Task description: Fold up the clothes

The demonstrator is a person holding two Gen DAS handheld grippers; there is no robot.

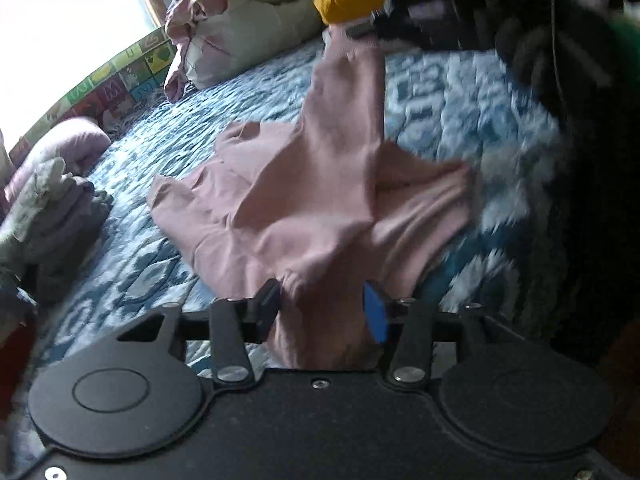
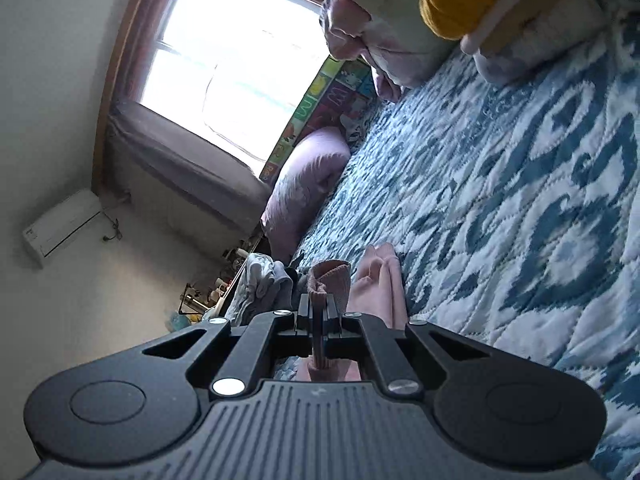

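A blue-and-white quilt (image 1: 440, 92) covers the bed, with a stack of grey and lilac clothes (image 1: 60, 208) at its left edge, a lilac pillow (image 2: 308, 184) and an alphabet mat (image 1: 120, 76) by the window (image 2: 240, 60), and bundled bedding (image 1: 248, 24) beyond. The pink garment (image 1: 304, 200) lies partly on the quilt, 1 part lifted toward a mustard-yellow sleeve (image 1: 352, 2). The left gripper (image 1: 320, 304), angled down, has its 2 fingers apart with pink cloth between them, while the right gripper (image 2: 318, 312), near level, is clamped on a pink cuff.
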